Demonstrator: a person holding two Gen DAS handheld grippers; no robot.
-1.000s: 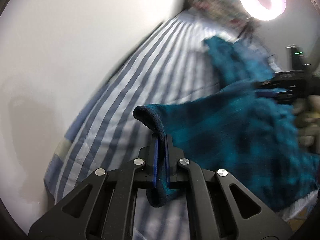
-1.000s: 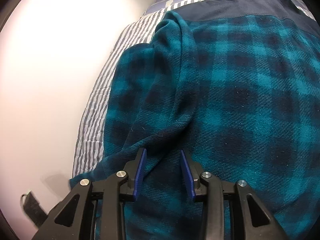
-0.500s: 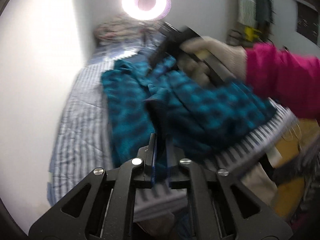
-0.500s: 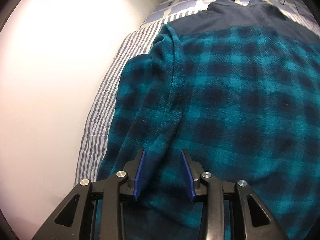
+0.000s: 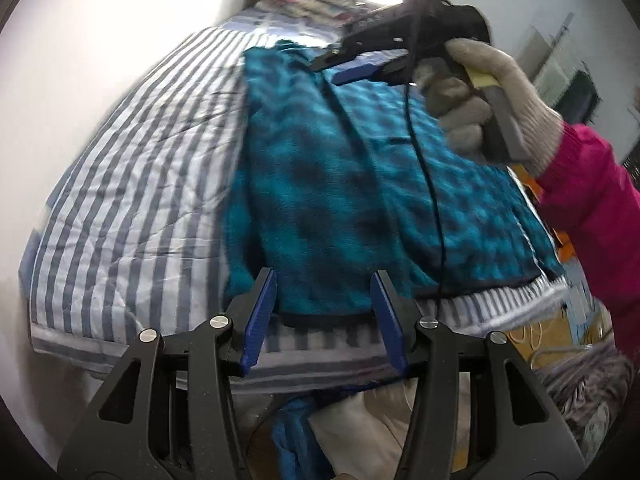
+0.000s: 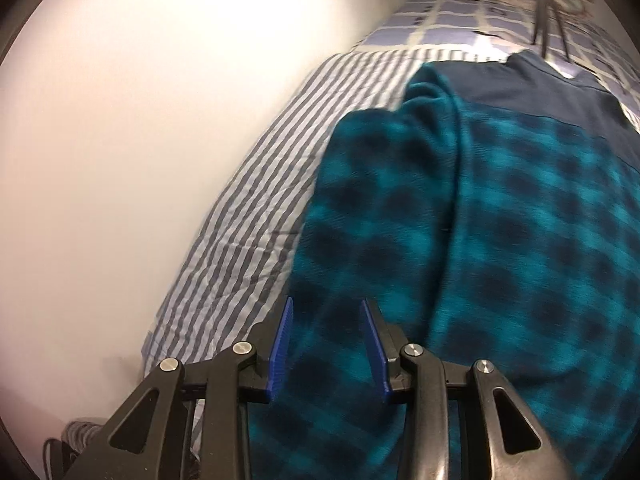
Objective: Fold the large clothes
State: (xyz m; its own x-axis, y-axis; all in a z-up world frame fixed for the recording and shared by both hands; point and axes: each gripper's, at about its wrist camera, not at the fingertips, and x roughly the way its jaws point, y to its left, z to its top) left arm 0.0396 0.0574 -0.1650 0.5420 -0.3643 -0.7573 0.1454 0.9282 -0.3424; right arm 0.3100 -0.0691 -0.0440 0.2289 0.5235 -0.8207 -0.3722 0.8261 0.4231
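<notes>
garment [image 5: 340, 184]: teal-black plaid fleece; navy yoke | flat; sleeve folded inward

No legible text or labels anywhere

Left gripper [image 5: 322, 312]: a second ago its jaws were pinched on a dark-edged fold of the teal plaid garment [image 5: 340, 200]; half a second ago they were parted only slightly around the cloth. Now the jaws are opening, with nothing between the blue pads; the garment hem lies beyond the tips on the striped bed cover [image 5: 132, 184].

Garment: earlier lifted and bunched at the left jaws, now spread flat.

Right gripper [image 6: 328, 340]: earlier low over the plaid, now apparently higher, with more bed cover and wall showing; blur makes this uncertain. In the left view it has gone from the right edge to top centre.
</notes>
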